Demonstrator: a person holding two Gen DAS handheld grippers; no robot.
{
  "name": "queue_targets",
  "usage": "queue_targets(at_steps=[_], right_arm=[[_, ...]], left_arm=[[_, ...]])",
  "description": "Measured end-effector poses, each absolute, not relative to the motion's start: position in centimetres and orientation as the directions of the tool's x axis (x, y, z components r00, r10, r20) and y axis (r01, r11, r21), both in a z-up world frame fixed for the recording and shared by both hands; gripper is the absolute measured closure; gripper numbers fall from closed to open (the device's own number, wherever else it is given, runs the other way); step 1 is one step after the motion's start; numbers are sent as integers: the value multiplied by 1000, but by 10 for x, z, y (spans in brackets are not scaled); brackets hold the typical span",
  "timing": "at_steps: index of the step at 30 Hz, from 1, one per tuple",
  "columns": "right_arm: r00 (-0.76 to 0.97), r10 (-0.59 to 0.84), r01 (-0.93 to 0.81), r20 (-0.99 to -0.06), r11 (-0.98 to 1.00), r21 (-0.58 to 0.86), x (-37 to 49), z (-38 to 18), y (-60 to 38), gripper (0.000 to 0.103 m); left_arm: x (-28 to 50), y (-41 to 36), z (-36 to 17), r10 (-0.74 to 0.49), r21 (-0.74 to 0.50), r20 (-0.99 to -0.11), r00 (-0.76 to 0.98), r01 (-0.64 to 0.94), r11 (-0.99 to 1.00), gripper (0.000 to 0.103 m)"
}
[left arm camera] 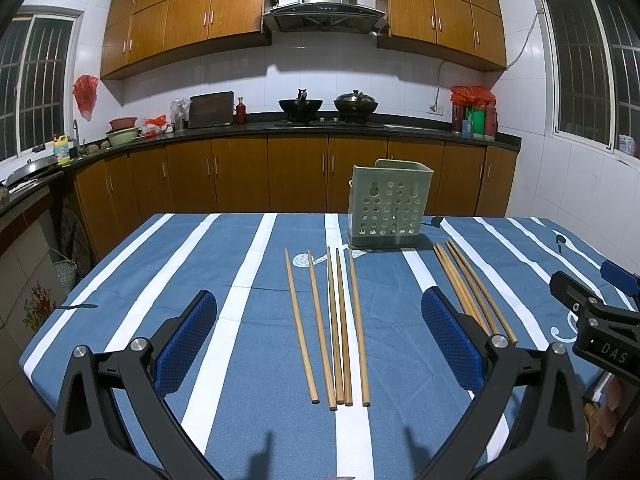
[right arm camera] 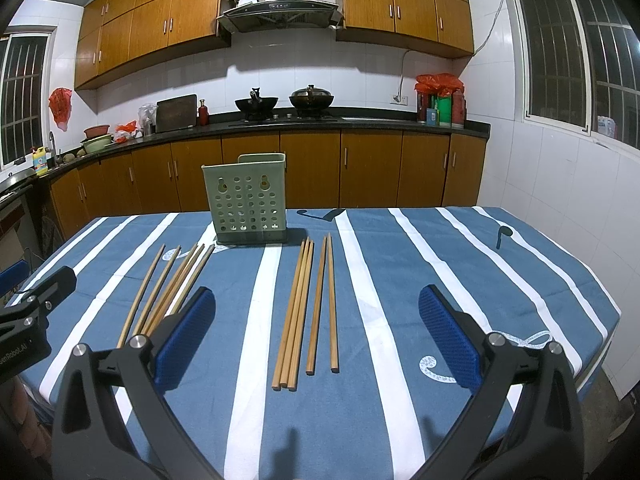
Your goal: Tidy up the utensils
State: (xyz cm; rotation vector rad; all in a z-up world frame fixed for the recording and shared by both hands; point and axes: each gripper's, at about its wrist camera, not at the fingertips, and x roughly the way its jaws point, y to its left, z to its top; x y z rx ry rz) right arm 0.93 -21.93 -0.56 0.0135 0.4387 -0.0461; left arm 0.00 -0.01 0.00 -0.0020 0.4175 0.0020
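Note:
Two groups of wooden chopsticks lie on the blue striped tablecloth. The left group (left arm camera: 332, 328) lies between the fingers of my left gripper (left arm camera: 320, 344), which is open and empty above the table. The right group (right arm camera: 306, 312) lies between the fingers of my right gripper (right arm camera: 316, 340), also open and empty. A pale green perforated utensil holder (left arm camera: 388, 204) stands upright beyond the chopsticks, and it shows in the right wrist view (right arm camera: 248, 200) too. The right group appears at the left view's right (left arm camera: 472, 288); the left group appears at the right view's left (right arm camera: 168, 288).
The table (right arm camera: 400, 280) ends near both grippers at the front. The right gripper's body (left arm camera: 592, 316) shows at the left view's right edge; the left gripper's body (right arm camera: 28, 312) shows at the right view's left edge. Kitchen counters and cabinets stand behind.

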Motion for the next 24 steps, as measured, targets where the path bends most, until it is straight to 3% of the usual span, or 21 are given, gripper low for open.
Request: queue_targets(at_steps=[24], right_arm=[[903, -42, 48, -427, 999, 3, 8, -9, -220, 4]], left_arm=[[1, 0, 1, 2, -1, -407, 913, -3, 1000, 2]])
